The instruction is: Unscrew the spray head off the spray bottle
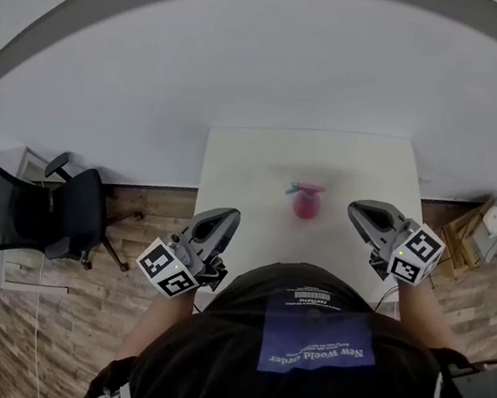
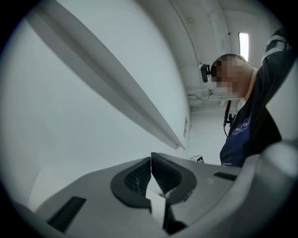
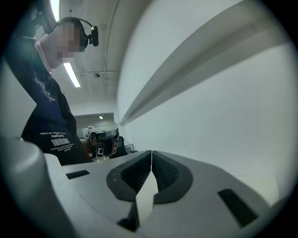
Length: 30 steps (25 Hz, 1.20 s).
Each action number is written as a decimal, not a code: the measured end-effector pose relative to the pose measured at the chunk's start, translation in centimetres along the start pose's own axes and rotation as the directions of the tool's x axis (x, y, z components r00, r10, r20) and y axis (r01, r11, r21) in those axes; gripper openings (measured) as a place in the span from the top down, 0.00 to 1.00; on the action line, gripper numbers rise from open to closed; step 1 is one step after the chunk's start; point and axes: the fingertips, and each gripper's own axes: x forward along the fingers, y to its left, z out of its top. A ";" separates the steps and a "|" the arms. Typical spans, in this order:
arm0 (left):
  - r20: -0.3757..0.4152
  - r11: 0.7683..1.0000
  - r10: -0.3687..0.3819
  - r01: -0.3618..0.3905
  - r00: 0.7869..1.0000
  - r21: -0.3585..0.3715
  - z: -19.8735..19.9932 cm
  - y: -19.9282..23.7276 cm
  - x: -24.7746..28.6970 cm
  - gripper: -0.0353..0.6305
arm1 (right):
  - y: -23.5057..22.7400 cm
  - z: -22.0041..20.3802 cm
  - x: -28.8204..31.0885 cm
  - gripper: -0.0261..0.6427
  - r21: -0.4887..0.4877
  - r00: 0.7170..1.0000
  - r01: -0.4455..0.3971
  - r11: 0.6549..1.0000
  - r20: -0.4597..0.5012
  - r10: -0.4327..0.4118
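Note:
A pink spray bottle [image 1: 307,204] with a blue-green spray head [image 1: 302,189] stands on the white table [image 1: 253,175], blurred, near its middle. My left gripper [image 1: 223,218] hovers at the table's near left edge, left of the bottle, shut and empty. To the bottle's right my right gripper [image 1: 363,213] is held over the table, also shut with nothing in it. Neither touches the bottle. In the left gripper view the jaws [image 2: 151,161] meet and face a white wall; the right gripper view shows closed jaws [image 3: 151,155] too. The bottle is in neither gripper view.
A black office chair [image 1: 46,210] stands on the wood floor to the left of the table. Cardboard and a small white device [image 1: 494,220] lie on the floor at the right. A white wall runs behind the table. The person's dark shirt fills the lower head view.

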 end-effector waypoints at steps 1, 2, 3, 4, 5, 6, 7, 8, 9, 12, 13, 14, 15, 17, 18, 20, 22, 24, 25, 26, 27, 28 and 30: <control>-0.001 1.000 0.005 -0.005 1.000 0.000 -0.1 0.1 0.1 0.96 | -0.3 0.1 0.0 0.97 -0.004 1.000 -0.004 1.000 -0.003 0.004; -0.003 1.000 0.011 -0.011 1.000 -0.002 -0.1 0.3 0.2 0.96 | -0.8 0.1 0.1 0.97 -0.004 1.000 -0.008 1.000 -0.007 0.008; -0.003 1.000 0.018 -0.018 1.000 -0.004 0.0 0.7 0.2 0.96 | -1.2 0.2 0.5 0.97 0.001 1.000 -0.012 1.000 -0.010 0.012; -0.003 1.000 0.024 -0.024 1.000 -0.006 0.1 1.2 0.1 0.96 | -1.7 0.3 1.0 0.97 0.007 1.000 -0.017 1.000 -0.015 0.017; -0.003 0.999 0.031 -0.031 1.000 -0.007 0.3 1.6 0.1 0.96 | -2.1 0.3 1.6 0.97 0.013 1.000 -0.022 1.000 -0.021 0.022; -0.001 0.999 0.037 -0.037 0.999 -0.009 0.3 1.9 0.1 0.96 | -2.5 0.3 2.0 0.97 0.016 0.999 -0.029 0.999 -0.030 0.030; 0.000 0.999 0.043 -0.043 0.999 -0.010 0.3 2.1 0.2 0.96 | -2.7 0.1 2.4 0.97 0.015 0.998 -0.039 0.999 -0.043 0.039; 0.000 0.999 0.049 -0.049 0.999 -0.011 0.3 2.3 0.3 0.96 | -3.0 -0.2 2.7 0.97 0.010 0.997 -0.049 0.999 -0.060 0.050; 0.001 0.998 0.055 -0.055 0.999 -0.013 0.1 2.4 0.4 0.96 | -3.2 -0.6 3.0 0.97 0.001 0.995 -0.061 0.998 -0.080 0.061; 0.001 0.997 0.074 -0.074 0.997 -0.018 -0.6 2.9 0.3 0.96 | -3.5 -2.0 3.9 0.97 -0.031 0.986 -0.093 0.995 -0.143 0.087; 0.001 0.997 0.081 -0.081 0.997 -0.021 -0.7 3.0 0.1 0.96 | -3.5 -2.4 4.2 0.97 -0.039 0.983 -0.101 0.994 -0.160 0.094; 0.002 0.996 0.087 -0.087 0.996 -0.024 -0.8 3.2 -0.1 0.96 | -3.6 -2.7 4.6 0.97 -0.044 0.979 -0.110 0.993 -0.176 0.101; 0.003 0.995 0.092 -0.092 0.996 -0.028 -0.8 3.4 -0.4 0.96 | -3.6 -3.0 5.0 0.97 -0.046 0.974 -0.123 0.991 -0.195 0.112; 0.006 0.994 0.104 -0.103 0.995 -0.036 -0.8 3.8 -0.8 0.96 | -3.2 -3.7 6.0 0.90 -0.035 0.957 -0.172 0.985 -0.244 0.158; 0.009 0.993 0.110 -0.110 0.994 -0.039 -0.8 3.8 -1.1 0.96 | -3.0 -4.2 6.4 0.83 -0.028 0.943 -0.202 0.979 -0.275 0.187; 0.015 0.992 0.123 -0.122 0.992 -0.043 -1.0 4.0 -1.4 0.96 | -2.7 -5.2 7.3 0.72 -0.043 0.910 -0.253 0.966 -0.349 0.223; 0.021 0.990 0.132 -0.131 0.991 -0.047 -1.2 4.2 -1.5 0.96 | -2.8 -6.2 8.1 0.66 -0.083 0.875 -0.287 0.954 -0.429 0.225; 0.024 0.989 0.137 -0.136 0.990 -0.053 -1.5 4.4 -1.6 0.96 | -3.2 -7.3 8.9 0.63 -0.120 0.835 -0.309 0.943 -0.509 0.209; 0.025 0.989 0.139 -0.138 0.990 -0.056 -1.6 4.5 -1.7 0.96 | -3.5 -7.9 9.4 0.63 -0.132 0.811 -0.320 0.938 -0.550 0.199; 0.026 0.989 0.141 -0.139 0.990 -0.058 -1.6 4.6 -1.8 0.96 | -3.7 -8.6 9.8 0.63 -0.138 0.782 -0.332 0.933 -0.594 0.190; 0.026 0.988 0.141 -0.140 0.990 -0.059 -1.7 4.7 -2.0 0.96 | -3.9 -9.4 10.1 0.63 -0.137 0.748 -0.344 0.929 -0.638 0.183; 0.025 0.988 0.142 -0.140 0.990 -0.061 -1.8 4.7 -2.1 0.96 | -4.1 -10.1 10.4 0.63 -0.131 0.710 -0.357 0.925 -0.682 0.177; 0.025 0.988 0.144 -0.142 0.989 -0.064 -2.0 4.7 -2.1 0.96 | -4.5 -11.5 10.8 0.63 -0.120 0.635 -0.381 0.917 -0.754 0.165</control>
